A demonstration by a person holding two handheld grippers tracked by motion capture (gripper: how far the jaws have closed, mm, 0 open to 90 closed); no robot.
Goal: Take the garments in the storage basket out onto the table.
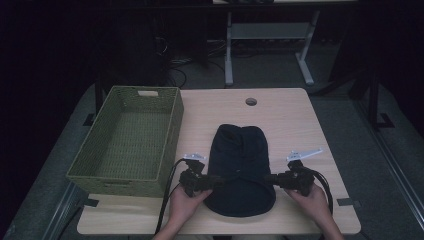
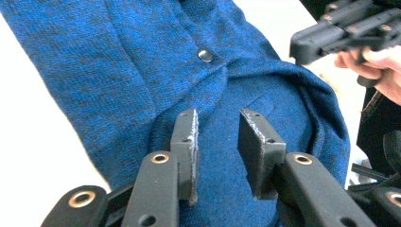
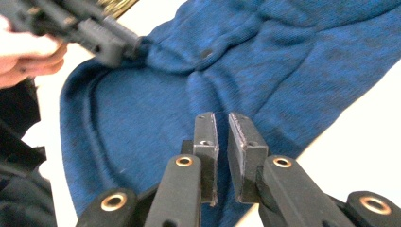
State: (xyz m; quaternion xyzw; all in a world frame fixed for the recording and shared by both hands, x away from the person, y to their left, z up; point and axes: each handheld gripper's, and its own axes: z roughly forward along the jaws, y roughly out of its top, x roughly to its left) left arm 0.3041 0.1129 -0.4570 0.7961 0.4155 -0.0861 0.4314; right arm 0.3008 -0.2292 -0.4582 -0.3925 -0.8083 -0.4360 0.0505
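Observation:
A dark blue knit garment (image 1: 240, 165) lies folded on the wooden table (image 1: 300, 120), with a metal snap button (image 2: 205, 55) near a fold. My left gripper (image 1: 220, 181) reaches in at the garment's left edge. In the left gripper view it (image 2: 217, 127) hovers over the knit with its jaws apart and no fabric between them. My right gripper (image 1: 267, 177) comes in from the garment's right edge. Its jaws (image 3: 222, 127) stand almost together with a thin slit and no cloth pinched. Each gripper view shows the other gripper (image 2: 340, 28) (image 3: 94, 35) across the garment.
A green woven basket (image 1: 115, 182) stands at the table's left side, beside the left gripper, with nothing in it. A round cable hole (image 1: 251, 101) sits near the far edge. Beyond the table are desk legs (image 1: 228, 55) and cables on the floor.

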